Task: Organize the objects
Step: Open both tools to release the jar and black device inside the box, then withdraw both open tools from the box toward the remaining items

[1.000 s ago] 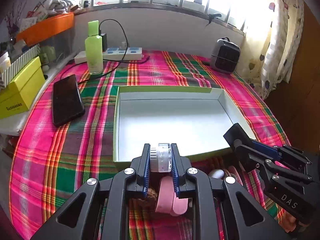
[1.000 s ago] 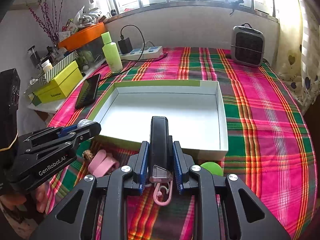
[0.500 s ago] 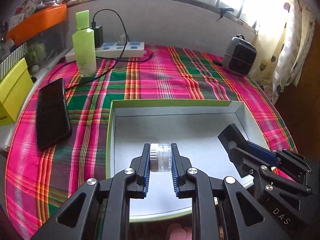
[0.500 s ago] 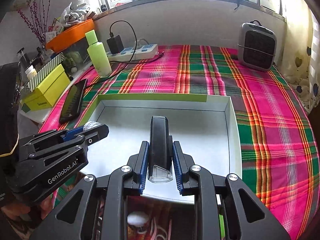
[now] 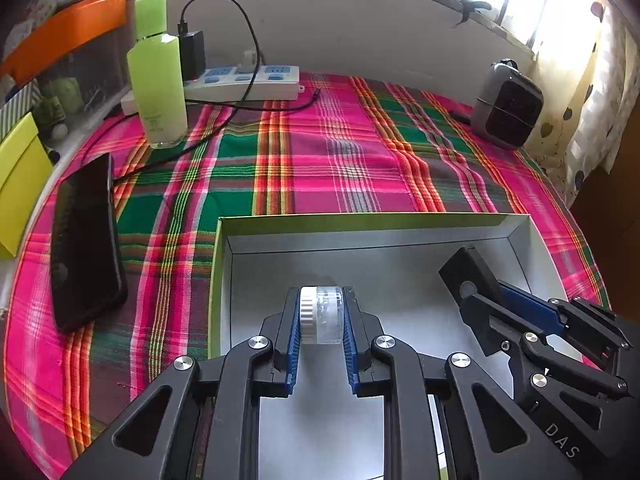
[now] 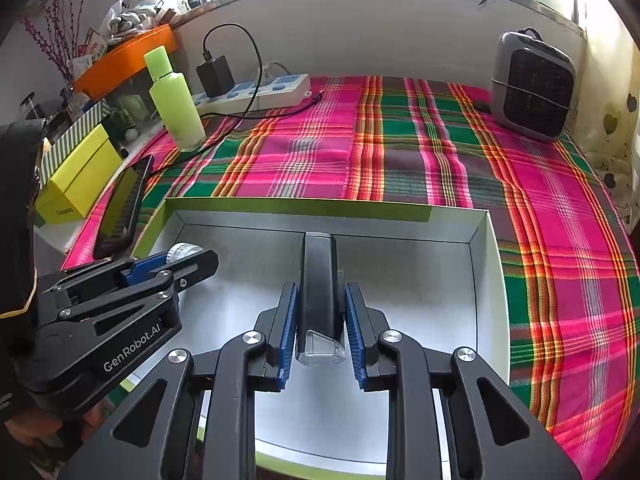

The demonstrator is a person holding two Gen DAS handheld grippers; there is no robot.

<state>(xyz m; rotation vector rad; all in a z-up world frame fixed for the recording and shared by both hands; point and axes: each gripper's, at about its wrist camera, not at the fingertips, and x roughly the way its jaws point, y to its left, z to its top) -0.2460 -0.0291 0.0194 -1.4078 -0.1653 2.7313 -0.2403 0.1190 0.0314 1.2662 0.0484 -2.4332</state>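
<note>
At the desk's left edge lay a flat black smartphone [image 5: 86, 240], with a tall lime-green plastic bottle [image 5: 158, 76] and a white power strip [image 5: 244, 82] toward the far-left corner, all on the pink-and-green plaid cloth [image 5: 340, 152]. Near the front edge sat the shallow white cardboard tray with a green rim [image 5: 218, 264]. Over its left half the left gripper [image 5: 321, 316] was clenched on a small clear round jar with a ribbed white cap [image 5: 321, 314]; the jar lay on its side, its short axis running left to right, cap toward the desk's left edge. Over the middle, the right gripper [image 6: 320, 320] was clamped on a slim black bar-shaped device with a clear end [image 6: 319, 288], whose long axis ran front to back, the dark end pointing at the tray's far wall and the clear end back toward the wrist. Whether either item touched the tray floor could not be told. Judging from this, the jar, released on its round side, could roll across the tray, and the two grippers, working close together, could knock each other. A grey boxy heater [image 6: 534, 86] stood at the far-right corner.
</note>
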